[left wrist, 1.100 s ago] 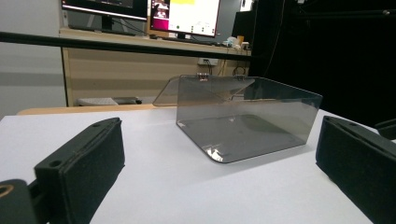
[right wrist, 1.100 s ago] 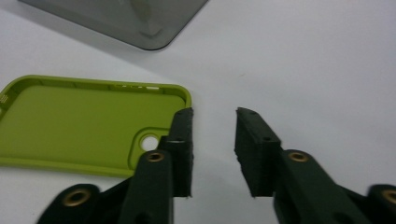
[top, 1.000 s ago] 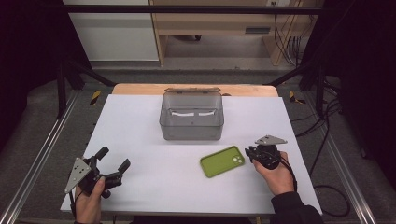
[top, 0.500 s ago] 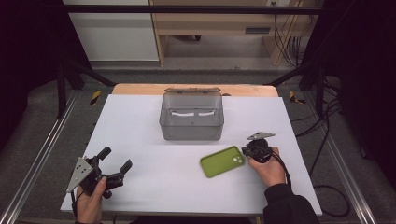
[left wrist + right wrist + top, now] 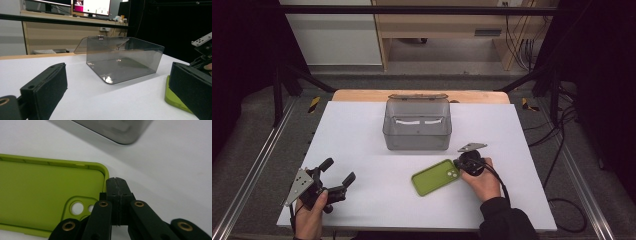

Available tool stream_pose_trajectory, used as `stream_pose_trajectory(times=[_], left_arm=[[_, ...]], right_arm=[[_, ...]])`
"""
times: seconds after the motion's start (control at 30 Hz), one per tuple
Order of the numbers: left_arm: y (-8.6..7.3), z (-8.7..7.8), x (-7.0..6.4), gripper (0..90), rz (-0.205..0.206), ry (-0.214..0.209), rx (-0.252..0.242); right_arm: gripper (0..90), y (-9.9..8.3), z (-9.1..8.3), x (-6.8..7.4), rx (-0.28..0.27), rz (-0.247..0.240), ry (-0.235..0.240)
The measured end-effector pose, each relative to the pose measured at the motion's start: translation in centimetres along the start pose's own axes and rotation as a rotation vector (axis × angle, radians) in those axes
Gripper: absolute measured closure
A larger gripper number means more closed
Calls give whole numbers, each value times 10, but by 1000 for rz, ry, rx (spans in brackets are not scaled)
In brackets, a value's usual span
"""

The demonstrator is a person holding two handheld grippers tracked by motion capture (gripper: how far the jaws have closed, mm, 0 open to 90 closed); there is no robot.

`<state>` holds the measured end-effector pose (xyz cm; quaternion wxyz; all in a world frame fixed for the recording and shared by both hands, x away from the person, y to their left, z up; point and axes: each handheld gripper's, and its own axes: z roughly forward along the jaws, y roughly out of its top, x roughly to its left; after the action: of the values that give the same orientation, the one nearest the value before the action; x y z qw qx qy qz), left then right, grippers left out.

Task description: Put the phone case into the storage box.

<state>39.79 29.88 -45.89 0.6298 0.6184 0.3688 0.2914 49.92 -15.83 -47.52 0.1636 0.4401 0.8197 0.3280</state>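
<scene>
Across the middle of the high view lies a white rectangular table top (image 5: 362, 145), and on its far half stands a smoky grey see-through plastic box (image 5: 417, 125) with its hinged lid tipped back. Right of centre and lower in the frame, a flat lime-green silicone phone case (image 5: 435, 177) lies open side up at a slant, its camera cut-out at the right-hand end. The right gripper (image 5: 460, 164), black and held in a hand from the lower right, sits at that same end, its tip just at the case's corner. Its jaws cannot be made out from this angle. At the lower left, the left gripper (image 5: 338, 171) rests low over the table, well apart from the case, with its two jaws spread wide and nothing between them.

Low in the left gripper view, the two black padded jaws stand far apart at the left and right edges, with bare table between them. The grey box (image 5: 122, 60) fills the centre of the frame, and a strip of the green case (image 5: 175, 100) peeks out at the lower right, just behind the right-hand jaw.

Bottom centre of the right gripper view, the right gripper (image 5: 117, 188) has its jaws pressed flat together, holding nothing, with the tip just beside the case's (image 5: 37, 195) rounded corner rim. The case spreads over the left half of the frame. A blurred corner of the box (image 5: 117, 130) shows at the top.
</scene>
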Motion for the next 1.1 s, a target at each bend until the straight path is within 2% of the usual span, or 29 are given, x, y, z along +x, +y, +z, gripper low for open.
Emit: stream_pose_trajectory(times=[0.03, 0.1, 0.17, 0.23, 0.3, 0.33, 0.37, 0.5, 0.6, 0.8, 0.97, 1.0, 1.03, 1.07, 1.1], left_arm=[[0, 0, 0, 18, -4, 0, -2], [0, 1, 0, 18, -9, 0, 2], [0, 1, 1, 18, -4, -2, 9], [-1, 2, 0, 19, -8, -4, 10], [-1, 2, 0, 19, -6, -4, 17], [-1, 2, -1, 19, -3, -7, 21], [-1, 3, -1, 19, -3, -8, 22], [-1, 4, -3, 19, 5, -15, 32], [-1, 5, -4, 19, 2, -18, 34], [-2, 8, -7, 18, 12, -30, 44], [-2, 9, -9, 18, 18, -38, 52], [-2, 10, -9, 17, 17, -39, 54], [-2, 10, -9, 17, 18, -40, 56], [-2, 10, -10, 17, 18, -42, 57], [-3, 11, -10, 17, 12, -43, 55]], right_arm=[[900, 3, 4, 10, -1, -15, 12], [900, 4, 5, 15, -1, -25, 17], [900, 7, 9, 31, 2, -48, 37], [900, 8, 10, 34, 2, -55, 42], [900, 9, 11, 43, 4, -64, 56], [900, 10, 13, 52, 1, -84, 69], [900, 10, 13, 52, 1, -84, 69], [900, 14, 18, 69, -4, -108, 93], [900, 14, 19, 71, -5, -103, 106], [900, 15, 17, 69, -15, -104, 95], [900, 16, 11, 63, -53, -90, 90], [900, 15, 7, 61, -79, -76, 89], [900, 15, 7, 61, -79, -76, 89], [900, 15, 1, 58, -114, -71, 89], [900, 15, 1, 58, -114, -71, 89]])
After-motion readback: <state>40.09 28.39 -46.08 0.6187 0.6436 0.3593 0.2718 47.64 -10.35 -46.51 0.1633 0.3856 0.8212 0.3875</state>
